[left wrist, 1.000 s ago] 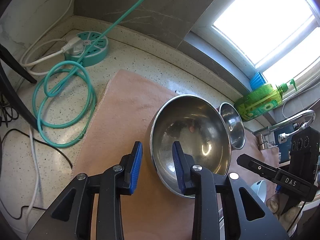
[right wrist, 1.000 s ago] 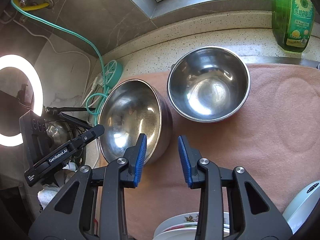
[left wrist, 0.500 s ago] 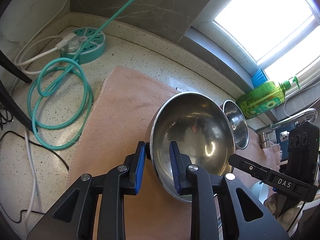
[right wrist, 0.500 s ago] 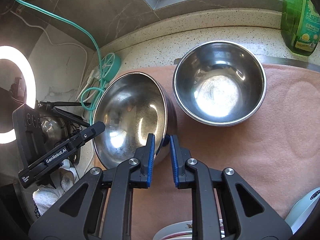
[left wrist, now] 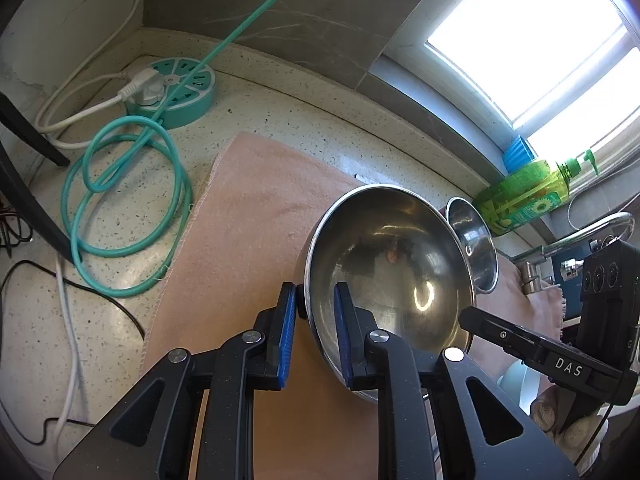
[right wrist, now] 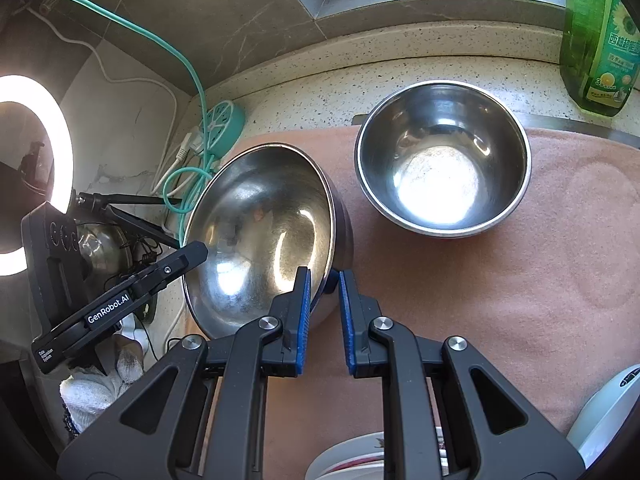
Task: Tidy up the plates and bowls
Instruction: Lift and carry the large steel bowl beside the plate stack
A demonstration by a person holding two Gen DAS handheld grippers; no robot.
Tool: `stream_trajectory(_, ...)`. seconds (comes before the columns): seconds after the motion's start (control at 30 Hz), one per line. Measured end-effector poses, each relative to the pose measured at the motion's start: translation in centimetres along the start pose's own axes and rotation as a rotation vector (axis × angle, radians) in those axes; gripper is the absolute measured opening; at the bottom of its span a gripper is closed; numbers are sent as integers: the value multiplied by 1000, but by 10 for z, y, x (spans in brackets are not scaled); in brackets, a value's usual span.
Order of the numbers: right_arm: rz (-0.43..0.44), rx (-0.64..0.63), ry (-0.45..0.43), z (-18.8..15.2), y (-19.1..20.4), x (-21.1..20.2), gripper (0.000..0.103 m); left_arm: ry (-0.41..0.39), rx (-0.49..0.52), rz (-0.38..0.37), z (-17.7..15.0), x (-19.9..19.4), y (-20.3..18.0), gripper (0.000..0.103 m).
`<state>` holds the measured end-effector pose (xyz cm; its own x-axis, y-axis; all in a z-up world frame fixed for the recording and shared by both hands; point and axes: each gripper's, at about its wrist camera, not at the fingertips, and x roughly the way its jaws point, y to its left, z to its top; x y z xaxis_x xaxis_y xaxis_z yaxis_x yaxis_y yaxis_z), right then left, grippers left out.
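A large steel bowl (left wrist: 392, 272) (right wrist: 260, 236) is tilted above the pink towel (left wrist: 248, 216) (right wrist: 500, 280). My left gripper (left wrist: 314, 300) is shut on its near-left rim, one blue pad inside and one outside. My right gripper (right wrist: 323, 284) is shut on the rim at the opposite side. A smaller steel bowl (right wrist: 442, 164) (left wrist: 474, 248) stands upright on the towel just beyond. The edge of a patterned plate (right wrist: 352, 456) shows under my right gripper.
A green soap bottle (right wrist: 596, 36) (left wrist: 528, 196) stands at the window ledge. A teal power strip (left wrist: 172, 92) with a coiled teal cable (left wrist: 124, 200) lies on the counter to the left. A faucet (left wrist: 580, 236) is at the right. A ring light (right wrist: 32, 168) glows at far left.
Both grippers moved in and closed on opposite sides of the large bowl's rim. The bowl has tilted up slightly off the towel.
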<state>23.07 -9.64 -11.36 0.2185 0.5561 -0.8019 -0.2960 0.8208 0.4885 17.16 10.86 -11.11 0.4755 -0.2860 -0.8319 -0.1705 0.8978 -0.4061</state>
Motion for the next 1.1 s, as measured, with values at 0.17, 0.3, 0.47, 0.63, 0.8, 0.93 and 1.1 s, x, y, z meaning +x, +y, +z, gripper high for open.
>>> stream_trajectory(0.17,5,-23,1,-10,8,-3,15,-9,-3,-5,-9,-10,3,17)
stream_trajectory(0.3,5,-42,9,-23,14,-5,15,-20,-4,-1,-18,-20,6,17)
stream_trajectory(0.47,20,-54,19,-45,21,-11,15,-39,-8,-6,-33,-37,11,17)
stream_trajectory(0.63,44,-50,24,-68,28,-18,15,-51,-11,-12,-49,-53,15,17)
stream_trajectory(0.8,45,-67,29,-90,37,-23,15,-62,-8,-1,-70,-64,18,17)
stream_trajectory(0.93,56,-74,38,-107,40,-27,15,-54,-31,-12,-86,-70,24,17)
stream_trajectory(1.1,62,-78,56,-128,41,-31,15,-54,-39,-15,-107,-80,28,17)
